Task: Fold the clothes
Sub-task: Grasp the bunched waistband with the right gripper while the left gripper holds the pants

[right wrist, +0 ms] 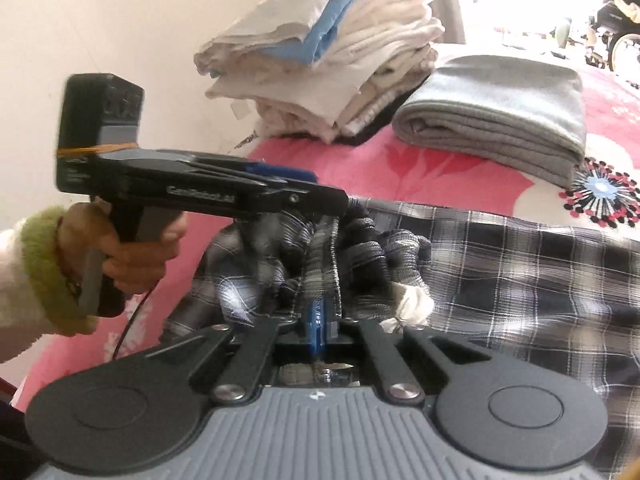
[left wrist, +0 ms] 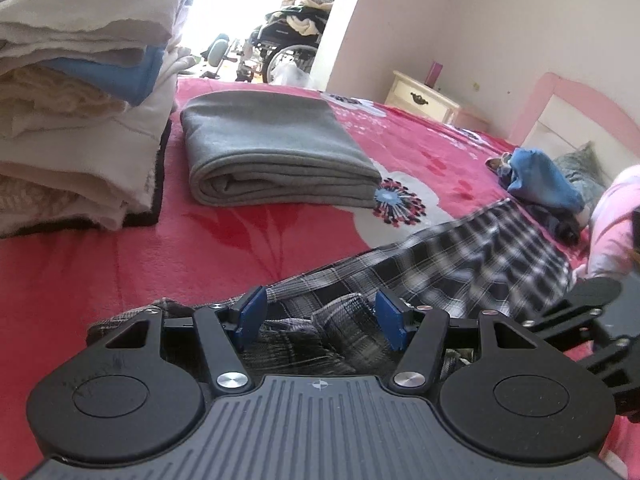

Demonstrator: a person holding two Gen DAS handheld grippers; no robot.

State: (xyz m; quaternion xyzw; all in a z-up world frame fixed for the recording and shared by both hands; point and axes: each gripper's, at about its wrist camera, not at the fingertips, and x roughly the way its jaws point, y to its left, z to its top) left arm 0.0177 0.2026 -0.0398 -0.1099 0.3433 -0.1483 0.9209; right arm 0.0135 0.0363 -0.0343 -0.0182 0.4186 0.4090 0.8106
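Note:
A black-and-white plaid garment (left wrist: 460,256) lies crumpled on the pink floral bedspread (left wrist: 200,248). My left gripper (left wrist: 320,314) is open, its blue pads (left wrist: 253,316) set wide apart on either side of a bunched fold of the plaid cloth. My right gripper (right wrist: 320,322) is shut on a gathered ridge of the plaid garment (right wrist: 520,272), which rises just ahead of its pads. In the right wrist view a hand (right wrist: 132,256) holds the left gripper (right wrist: 340,200), seen side-on over the same bunch. What the cloth covers beneath is hidden.
A folded grey garment (left wrist: 276,152) lies beyond the plaid one, next to a tall stack of folded white and blue laundry (left wrist: 80,100). A blue clothes heap (left wrist: 540,180) sits near the pink headboard (left wrist: 580,96). Farther back are a cream nightstand (left wrist: 424,98) and a loaded wheelchair (left wrist: 288,40).

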